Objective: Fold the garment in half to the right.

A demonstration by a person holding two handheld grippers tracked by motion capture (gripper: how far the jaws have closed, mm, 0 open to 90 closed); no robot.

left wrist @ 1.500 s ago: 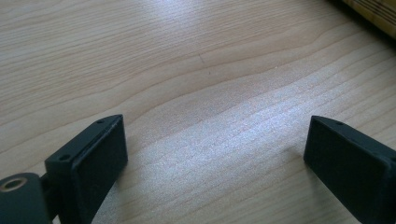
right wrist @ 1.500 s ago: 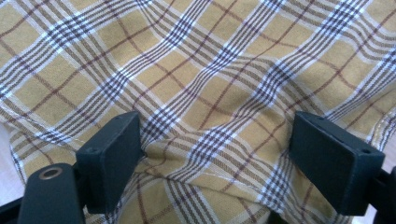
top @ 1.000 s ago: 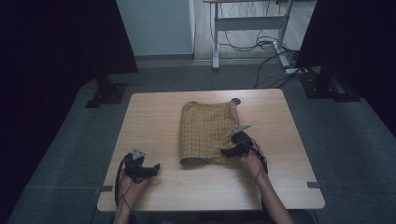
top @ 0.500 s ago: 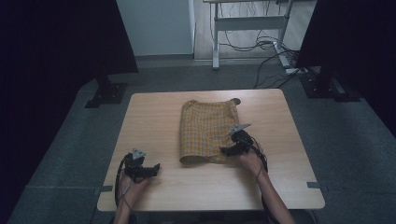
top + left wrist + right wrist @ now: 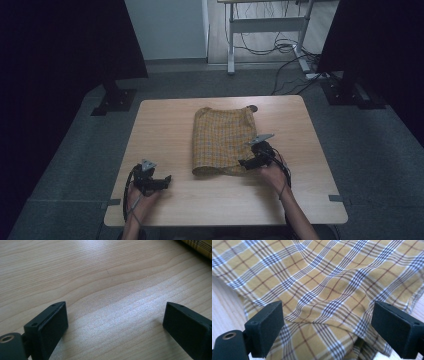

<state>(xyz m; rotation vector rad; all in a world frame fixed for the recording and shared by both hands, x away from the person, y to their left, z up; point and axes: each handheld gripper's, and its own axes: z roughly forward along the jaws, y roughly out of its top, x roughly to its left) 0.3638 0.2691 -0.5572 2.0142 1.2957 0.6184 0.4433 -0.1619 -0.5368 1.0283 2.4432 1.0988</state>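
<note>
A folded yellow plaid cloth [image 5: 222, 140] lies in the middle of the wooden table [image 5: 165, 125]. My right gripper [image 5: 246, 163] sits at the cloth's near right corner, pointing left over it. In the right gripper view its jaws [image 5: 327, 325] stand wide and have just been opening. The cloth [image 5: 324, 277] lies rumpled between and beyond them, and neither pad presses on it. My left gripper [image 5: 165, 180] rests near the table's front left, apart from the cloth. In the left gripper view it [image 5: 115, 322] is open over bare wood, with a cloth edge [image 5: 200, 245] far off.
The table's front edge [image 5: 225, 220] runs just behind both hands. A small dark round mark [image 5: 253, 107] sits at the cloth's far right corner. Dark curtains, stand feet [image 5: 115, 97] and floor cables [image 5: 285, 50] surround the table.
My right gripper has shifted slightly toward the near edge at the cloth's corner. The left gripper and the cloth have kept still.
</note>
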